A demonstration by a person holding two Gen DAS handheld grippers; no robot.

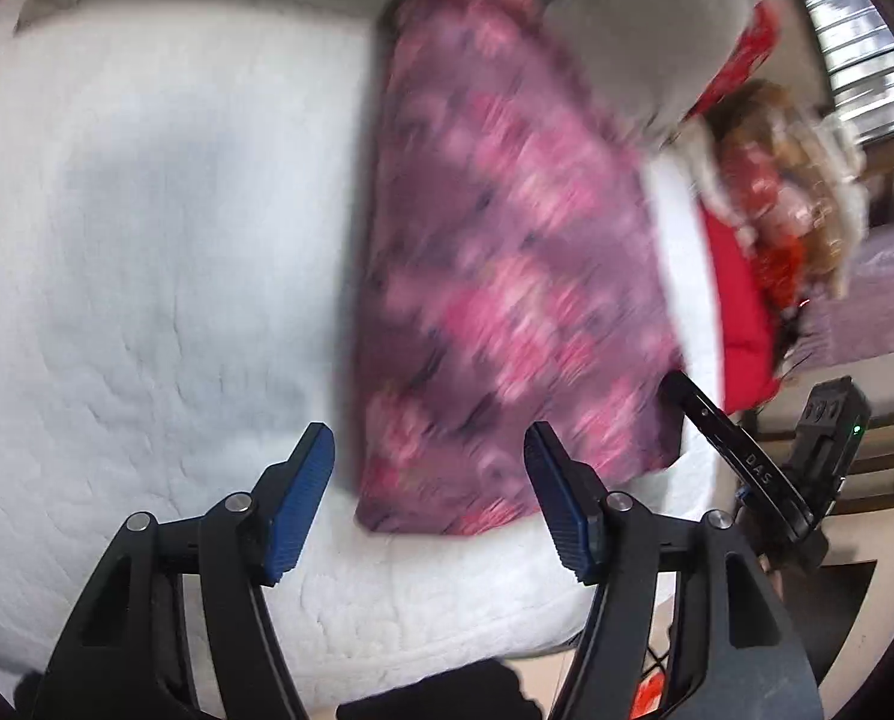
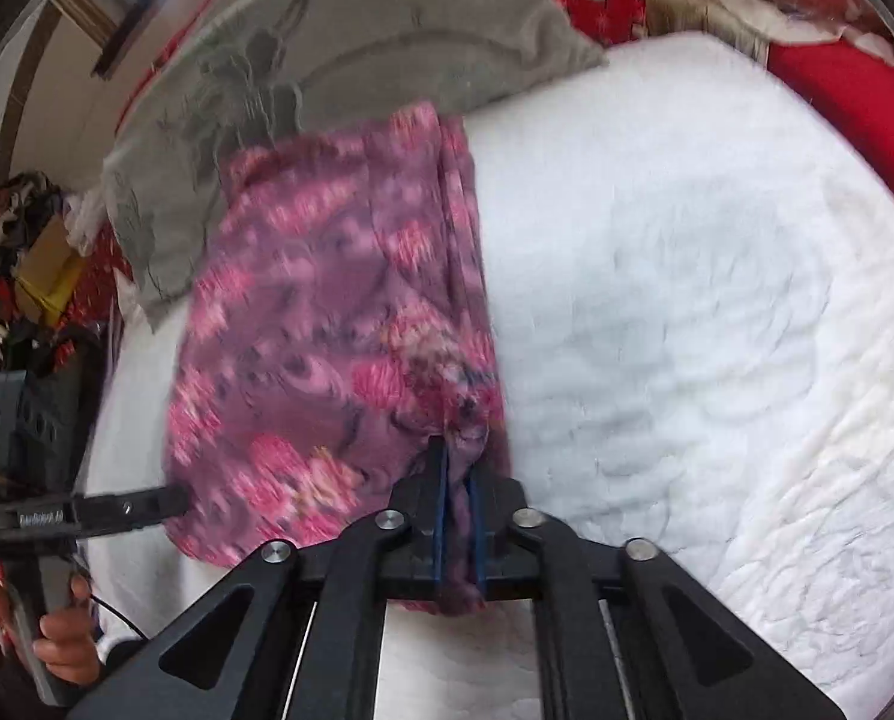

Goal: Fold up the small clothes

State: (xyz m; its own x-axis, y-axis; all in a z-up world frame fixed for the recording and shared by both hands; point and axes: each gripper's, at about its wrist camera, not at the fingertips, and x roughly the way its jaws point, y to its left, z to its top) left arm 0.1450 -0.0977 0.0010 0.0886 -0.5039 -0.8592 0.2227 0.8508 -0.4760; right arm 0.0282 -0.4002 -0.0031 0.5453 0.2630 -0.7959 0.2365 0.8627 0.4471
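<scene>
Left wrist view: the left gripper (image 1: 429,492) points down at a white quilted bed cover (image 1: 147,240), its 2 blue-padded fingers spread apart with nothing between them. Just ahead of the gripper and a little to its right lies a purple garment with pink flowers (image 1: 507,276), blurred, stretched away in a long strip. Its near hem lies in front of the right-hand finger. At the garment's far side, the black tip of the right gripper (image 1: 741,456) meets the cloth's edge. Beyond the garment a grey cloth (image 1: 639,42) sits at the far end, with red bedding (image 1: 741,300) further to the side.

Right wrist view: the right gripper (image 2: 458,480) is clenched on a bunched corner of the same garment (image 2: 327,324), cloth pinched between its 2 pads. The rest spreads ahead and to the left. The left gripper (image 2: 165,501) reaches in from the left, touching or nearly touching the garment's edge; a hand (image 2: 66,642) holds its handle.

Progress: the garment appears already narrowed into 1 long panel, with layered edges along its right side. Judging from this, at least 1 more fold across its length remains, and only 1 corner is gripped so far.
</scene>
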